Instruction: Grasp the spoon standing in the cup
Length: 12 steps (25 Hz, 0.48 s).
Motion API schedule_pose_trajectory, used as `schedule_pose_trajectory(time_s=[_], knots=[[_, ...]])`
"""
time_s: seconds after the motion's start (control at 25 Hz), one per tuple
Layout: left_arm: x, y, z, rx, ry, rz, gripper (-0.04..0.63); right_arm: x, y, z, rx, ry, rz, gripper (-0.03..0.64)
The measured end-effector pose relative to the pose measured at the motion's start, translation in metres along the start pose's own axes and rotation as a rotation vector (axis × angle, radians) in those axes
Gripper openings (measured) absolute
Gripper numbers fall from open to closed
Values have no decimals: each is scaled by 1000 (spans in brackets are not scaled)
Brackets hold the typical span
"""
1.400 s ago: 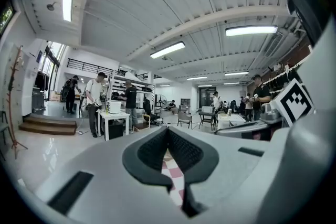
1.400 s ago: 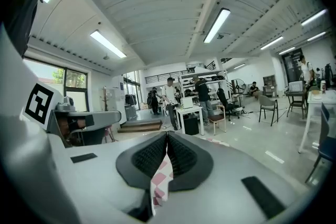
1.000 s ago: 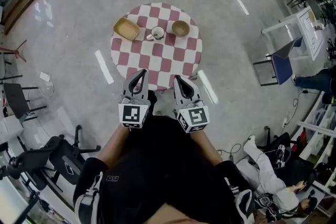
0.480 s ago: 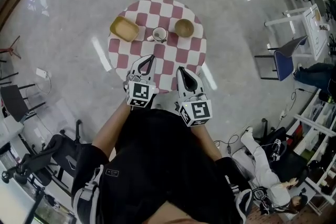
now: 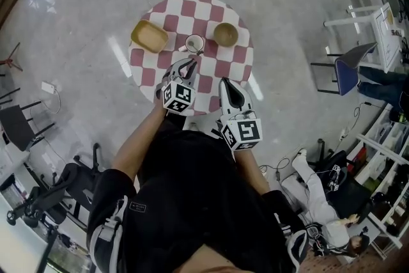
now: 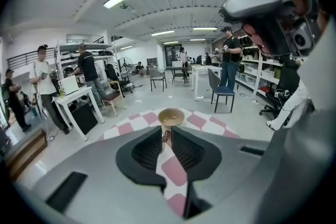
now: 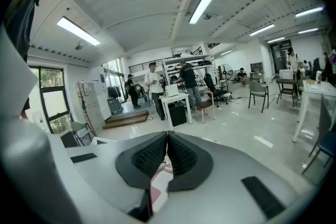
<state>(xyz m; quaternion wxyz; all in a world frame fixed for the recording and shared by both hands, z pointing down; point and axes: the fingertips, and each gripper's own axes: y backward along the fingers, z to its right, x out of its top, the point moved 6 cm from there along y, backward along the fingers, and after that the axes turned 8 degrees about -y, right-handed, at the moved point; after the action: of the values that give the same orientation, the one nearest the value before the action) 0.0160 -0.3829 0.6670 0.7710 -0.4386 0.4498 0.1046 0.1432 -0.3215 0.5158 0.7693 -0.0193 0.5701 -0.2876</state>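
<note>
Head view: round checked table [image 5: 167,15] on a pale floor, carrying three items in a row across its far half. From left to right these are a yellow dish [image 5: 149,36], a white cup [image 5: 193,43] and a brown bowl [image 5: 225,34]. The cup stands between the other two, apart from both. The spoon should be in the cup per the task, but it is too small to resolve here.

Handling (judgement): the spoon is light, stiff and likely smooth, so it could swivel or slip in a loose pinch. The cup is light too and may tip if the handle is pushed sideways. Best hold is on the upper handle, above the rim, with the pads square across it.

Pose: the left gripper [image 5: 190,62] reaches over the table's near half, forearm extended, tips aimed at the cup and short of it. In the left gripper view its jaws [image 6: 166,131] are parting, a narrow gap with nothing gripped; the bowl shows just past the tips. The right gripper [image 5: 225,82] hangs back at the near table edge, close to the body. Its jaws are pressed together and empty in the right gripper view.
</note>
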Motion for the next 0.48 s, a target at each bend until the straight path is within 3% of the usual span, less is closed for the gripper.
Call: schedule_pose_trajectory(time_s=[0.08, 0.48], knots=[[-3, -11, 0, -15, -6, -17, 83, 1, -2, 4, -11, -5, -2, 28], [-22, -63, 0, -85, -88, -135, 127, -4, -12, 21, -57, -22, -30, 28]])
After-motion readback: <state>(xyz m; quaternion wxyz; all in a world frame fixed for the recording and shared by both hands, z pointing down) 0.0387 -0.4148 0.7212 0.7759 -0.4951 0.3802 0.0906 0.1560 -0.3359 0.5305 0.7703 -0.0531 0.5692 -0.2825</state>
